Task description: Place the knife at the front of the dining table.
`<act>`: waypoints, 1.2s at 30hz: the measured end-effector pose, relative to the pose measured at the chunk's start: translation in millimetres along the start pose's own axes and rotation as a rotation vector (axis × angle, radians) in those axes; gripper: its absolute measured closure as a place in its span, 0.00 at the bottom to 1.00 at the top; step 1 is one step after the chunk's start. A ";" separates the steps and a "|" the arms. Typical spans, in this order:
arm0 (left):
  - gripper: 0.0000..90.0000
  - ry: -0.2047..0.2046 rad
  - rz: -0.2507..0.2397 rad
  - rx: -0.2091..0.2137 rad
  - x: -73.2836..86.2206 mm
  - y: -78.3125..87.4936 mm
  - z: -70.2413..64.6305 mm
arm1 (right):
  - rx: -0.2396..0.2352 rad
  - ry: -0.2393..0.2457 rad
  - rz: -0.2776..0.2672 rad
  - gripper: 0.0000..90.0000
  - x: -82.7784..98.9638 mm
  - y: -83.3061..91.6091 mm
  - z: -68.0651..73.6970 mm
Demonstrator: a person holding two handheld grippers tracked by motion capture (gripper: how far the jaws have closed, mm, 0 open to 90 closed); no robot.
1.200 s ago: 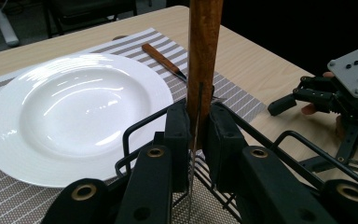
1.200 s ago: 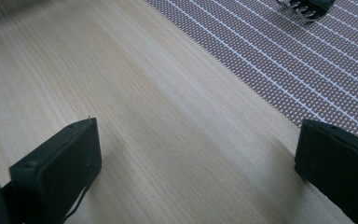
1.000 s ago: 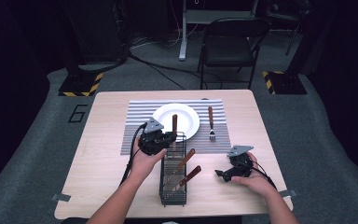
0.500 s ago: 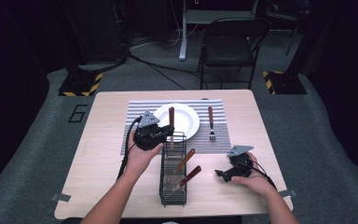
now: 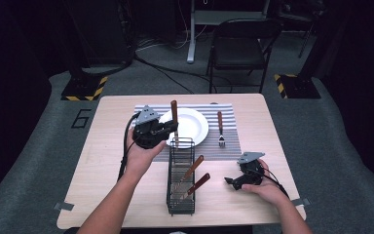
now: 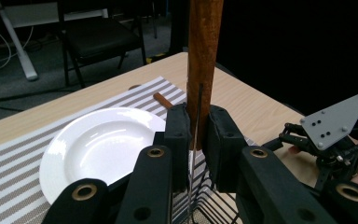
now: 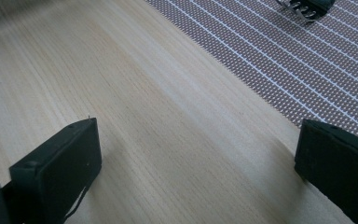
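My left gripper (image 5: pixel 169 130) is shut on a wooden-handled knife (image 5: pixel 174 111), held upright with the handle on top, above the far end of a black wire basket (image 5: pixel 181 195). In the left gripper view the pads (image 6: pixel 178 135) pinch the thin blade just below the brown handle (image 6: pixel 204 56). Two more wooden-handled utensils (image 5: pixel 193 168) lie slanted in the basket. A white plate (image 5: pixel 195 126) rests on the striped placemat (image 5: pixel 233 146), and a fork (image 5: pixel 220 127) lies to its right. My right gripper (image 5: pixel 231 181) rests open on the table (image 7: pixel 168 130), holding nothing.
The basket stands at the front middle of the wooden table (image 5: pixel 107 161). In the right gripper view the fork tines (image 7: pixel 303 8) lie on the placemat (image 7: pixel 284 56) ahead. A black folding chair (image 5: pixel 238 46) stands beyond the far edge, with cables on the floor.
The left gripper has risen with the knife, drawing it up out of the basket and a little toward the plate. The right gripper has stayed where it was.
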State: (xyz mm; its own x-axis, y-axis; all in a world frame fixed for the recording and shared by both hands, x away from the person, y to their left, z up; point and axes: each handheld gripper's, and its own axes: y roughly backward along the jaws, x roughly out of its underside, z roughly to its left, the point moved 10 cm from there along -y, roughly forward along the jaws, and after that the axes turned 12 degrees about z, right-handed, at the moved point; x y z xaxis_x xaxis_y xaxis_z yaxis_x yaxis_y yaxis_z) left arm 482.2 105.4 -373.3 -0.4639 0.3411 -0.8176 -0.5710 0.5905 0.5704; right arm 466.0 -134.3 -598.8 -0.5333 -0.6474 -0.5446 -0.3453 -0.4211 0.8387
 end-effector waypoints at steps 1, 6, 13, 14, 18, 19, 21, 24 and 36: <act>0.88 0.001 0.001 -0.002 -0.9 1.5 0.2 | 0.000 0.000 0.000 0.00 0.0 0.0 0.0; 0.89 -0.008 -0.015 -0.016 -8.6 10.8 3.5 | 0.000 0.000 0.000 0.00 0.0 0.0 0.0; 0.88 0.005 -0.047 -0.035 -19.4 25.6 12.2 | 0.000 0.000 0.000 0.00 0.0 0.0 0.0; 0.88 0.011 -0.053 -0.037 -21.2 30.4 15.4 | 0.000 0.000 0.000 0.00 0.0 0.0 0.0; 0.89 0.028 -0.070 -0.044 -23.2 38.1 23.2 | 0.000 0.000 0.000 0.00 -0.1 0.0 0.0; 0.89 0.031 -0.067 -0.046 -22.8 39.5 25.0 | 0.000 0.000 0.000 0.00 0.0 0.0 0.0; 0.89 0.036 -0.071 -0.051 -22.9 40.7 27.0 | 0.000 0.000 0.000 0.00 0.0 0.0 0.0; 0.89 0.049 -0.067 -0.061 -20.3 44.2 34.6 | 0.000 0.000 0.000 0.00 0.0 0.0 0.0; 0.89 0.082 -0.043 -0.121 -8.6 44.8 61.3 | 0.000 0.000 0.000 0.00 0.0 0.0 0.0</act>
State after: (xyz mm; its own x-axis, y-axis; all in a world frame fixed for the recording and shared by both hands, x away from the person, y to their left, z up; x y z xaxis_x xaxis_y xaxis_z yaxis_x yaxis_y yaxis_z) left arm 502.1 173.8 -345.6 -0.4886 0.2534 -0.8349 -0.6668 0.5087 0.5446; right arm 466.0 -134.3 -598.8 -0.5331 -0.6474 -0.5446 -0.3453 -0.4212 0.8387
